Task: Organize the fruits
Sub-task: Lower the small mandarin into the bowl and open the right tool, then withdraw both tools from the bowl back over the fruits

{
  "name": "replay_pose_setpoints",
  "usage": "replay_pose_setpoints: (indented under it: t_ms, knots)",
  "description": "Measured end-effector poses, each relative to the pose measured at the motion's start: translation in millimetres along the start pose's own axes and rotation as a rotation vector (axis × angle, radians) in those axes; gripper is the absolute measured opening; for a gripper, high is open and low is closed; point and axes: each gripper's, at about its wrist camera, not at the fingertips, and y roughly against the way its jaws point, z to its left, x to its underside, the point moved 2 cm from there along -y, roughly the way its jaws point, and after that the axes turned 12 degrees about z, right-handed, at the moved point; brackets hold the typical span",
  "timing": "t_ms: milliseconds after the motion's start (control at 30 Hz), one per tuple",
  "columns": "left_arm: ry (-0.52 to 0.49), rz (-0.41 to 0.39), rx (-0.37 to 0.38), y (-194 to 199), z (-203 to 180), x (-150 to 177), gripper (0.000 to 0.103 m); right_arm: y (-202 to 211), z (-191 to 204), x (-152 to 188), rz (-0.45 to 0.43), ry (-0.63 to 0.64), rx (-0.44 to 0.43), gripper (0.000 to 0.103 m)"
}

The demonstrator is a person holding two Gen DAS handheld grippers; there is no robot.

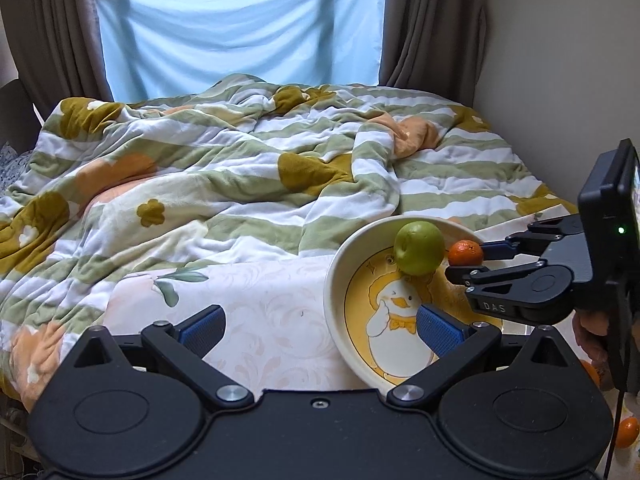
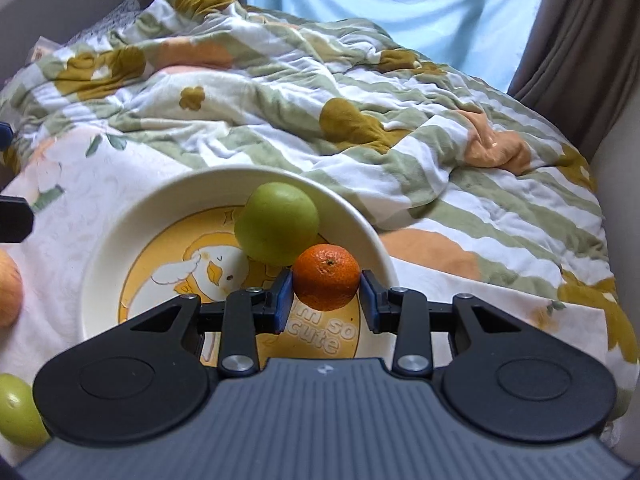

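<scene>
A cream plate with a yellow duck picture (image 2: 104,256) lies on the bed; it also shows in the left wrist view (image 1: 332,280). A green apple (image 2: 276,229) rests on it at the far side, also seen in the left wrist view (image 1: 419,247). My right gripper (image 2: 326,294) is shut on a small orange tangerine (image 2: 326,277) and holds it over the plate next to the apple; the tangerine shows in the left wrist view (image 1: 465,253) too. My left gripper (image 1: 320,328) is open and empty, its right finger over the plate's near part.
A striped flowered quilt (image 1: 224,168) covers the far bed. A second green apple (image 2: 16,410) and a peach-coloured fruit (image 2: 8,294) lie left of the plate. More tangerines (image 1: 626,432) lie by the right arm. Curtains and a wall stand behind and right.
</scene>
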Motion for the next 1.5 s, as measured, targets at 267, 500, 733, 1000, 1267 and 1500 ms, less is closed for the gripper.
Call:
replay_pose_setpoints:
  t_ms: [267,500,733,1000,1267,1500]
  knots:
    - [0.003,0.007,-0.017,-1,0,10,0.103,1,8,4,-0.028,0.053,0.05,0.079]
    - [0.014,-0.006,-0.024,16,-5,14,0.103,24,6,11,-0.077,0.043,0.064,0.103]
    - [0.022,-0.049,-0.041,45,-15,17,0.103,56,-1,16,-0.068,-0.017,0.088,0.103]
    - [0.022,-0.115,-0.059,87,-32,31,0.103,115,-11,38,-0.103,-0.092,0.077,0.103]
    - [0.051,-0.182,-0.067,133,-48,59,0.103,179,-4,66,-0.166,-0.107,0.072,0.103]
    - [0.078,-0.211,-0.084,163,-61,90,0.103,226,1,105,-0.206,-0.136,0.064,0.103]
